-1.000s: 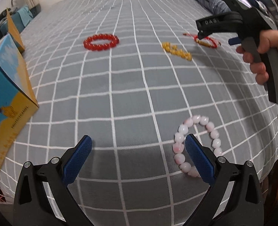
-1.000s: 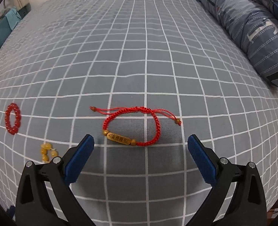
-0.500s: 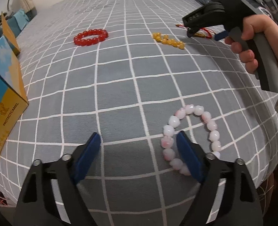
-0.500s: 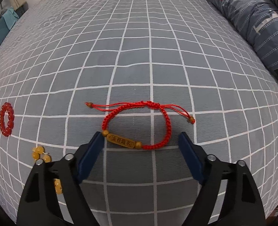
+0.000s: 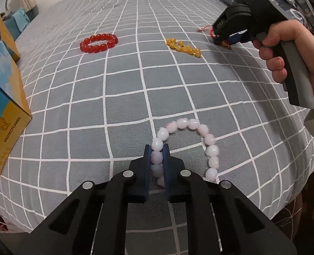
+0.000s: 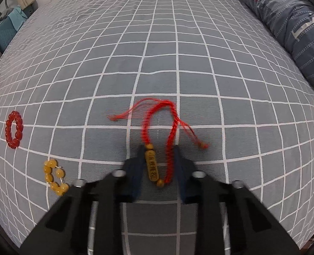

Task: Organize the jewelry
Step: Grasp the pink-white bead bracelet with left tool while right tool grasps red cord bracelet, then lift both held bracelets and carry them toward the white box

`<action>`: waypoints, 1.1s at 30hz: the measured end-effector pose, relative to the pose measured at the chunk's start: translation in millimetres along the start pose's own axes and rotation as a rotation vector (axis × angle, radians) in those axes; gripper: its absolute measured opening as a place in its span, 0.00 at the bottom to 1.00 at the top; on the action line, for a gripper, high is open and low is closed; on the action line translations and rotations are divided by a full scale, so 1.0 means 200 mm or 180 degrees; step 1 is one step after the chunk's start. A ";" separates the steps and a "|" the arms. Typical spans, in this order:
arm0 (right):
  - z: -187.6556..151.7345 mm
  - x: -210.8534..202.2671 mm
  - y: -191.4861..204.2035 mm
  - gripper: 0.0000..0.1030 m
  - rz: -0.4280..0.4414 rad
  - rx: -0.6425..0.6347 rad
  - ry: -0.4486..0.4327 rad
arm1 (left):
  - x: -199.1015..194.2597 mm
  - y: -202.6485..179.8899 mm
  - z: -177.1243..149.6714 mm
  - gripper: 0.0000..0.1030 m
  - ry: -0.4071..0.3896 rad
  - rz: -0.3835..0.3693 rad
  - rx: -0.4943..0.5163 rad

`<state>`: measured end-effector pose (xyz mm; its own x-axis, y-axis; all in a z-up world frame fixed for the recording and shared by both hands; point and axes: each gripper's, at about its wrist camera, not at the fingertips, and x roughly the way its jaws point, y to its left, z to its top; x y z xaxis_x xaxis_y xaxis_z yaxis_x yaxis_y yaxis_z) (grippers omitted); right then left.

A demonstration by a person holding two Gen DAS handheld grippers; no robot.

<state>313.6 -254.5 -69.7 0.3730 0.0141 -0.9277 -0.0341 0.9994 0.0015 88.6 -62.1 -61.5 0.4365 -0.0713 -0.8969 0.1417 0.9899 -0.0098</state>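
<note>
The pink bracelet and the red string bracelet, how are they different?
The pink bracelet is all round pale beads; the red string bracelet is braided cord with one long gold bead. The pink bracelet lies in an open curve; the red string bracelet is squeezed narrow, with loose tails. Both lie on the bed, between gripper fingers.

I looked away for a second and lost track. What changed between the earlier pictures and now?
Both grippers went from wide open to closing on a bracelet. The left gripper now pinches the pink bead bracelet. The right gripper's jaws are closing around the red cord bracelet, squeezing its loop narrow. The red bead bracelet, the yellow bead bracelet and the box lie as before.
</note>
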 end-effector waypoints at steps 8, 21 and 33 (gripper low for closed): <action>-0.03 -0.03 0.02 0.13 -0.0019 0.0031 -0.0024 | -0.03 0.00 0.03 0.10 -0.0015 -0.0051 -0.0056; -0.05 -0.14 -0.01 0.13 0.0045 0.0128 -0.0153 | -0.18 -0.03 0.10 0.10 -0.0266 -0.0124 -0.0133; -0.10 -0.34 0.04 0.13 0.0163 0.0079 -0.0385 | -0.32 0.03 0.20 0.10 -0.0445 -0.0088 -0.0258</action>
<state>268.6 -248.5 -14.4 0.4804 0.0672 -0.8745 -0.0334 0.9977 0.0583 98.0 -55.9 13.5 0.5536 -0.1095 -0.8256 0.0856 0.9935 -0.0744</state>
